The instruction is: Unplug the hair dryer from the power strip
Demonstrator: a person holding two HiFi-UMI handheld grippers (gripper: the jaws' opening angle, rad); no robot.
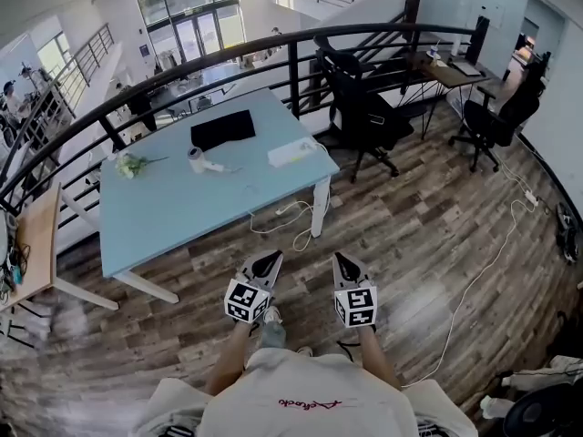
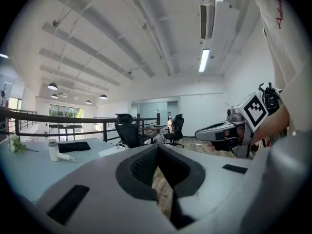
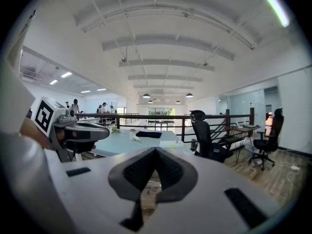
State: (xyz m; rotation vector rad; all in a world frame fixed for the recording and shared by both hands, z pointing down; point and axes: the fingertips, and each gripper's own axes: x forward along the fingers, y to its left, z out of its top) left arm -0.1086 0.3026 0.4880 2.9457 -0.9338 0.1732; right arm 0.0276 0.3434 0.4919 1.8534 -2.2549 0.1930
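White hair dryer (image 1: pixel 202 161) on blue table (image 1: pixel 182 217), long axis L-R, slim end pointing right
L gripper (image 1: pixel 274 256) & R gripper (image 1: pixel 338 257): jaws closed, empty

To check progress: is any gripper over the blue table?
No, the left gripper and right gripper are over the wooden floor, short of the table.

The table (image 1: pixel 173 217) stands ahead of you, with the railing (image 1: pixel 293 62) behind it. On the table, from left to right, lie the flowers (image 1: pixel 130 164), the hair dryer (image 1: pixel 202 162), a mat (image 1: pixel 223 128) further back, and the power strip (image 1: pixel 293 153) at the right edge. Cables (image 1: pixel 290 224) lie on the floor by the table's right leg. A chair (image 1: pixel 364 112) stands to the right of the table. Your left gripper (image 1: pixel 271 259) and right gripper (image 1: pixel 340 261) are side by side over the floor, well apart from the table.
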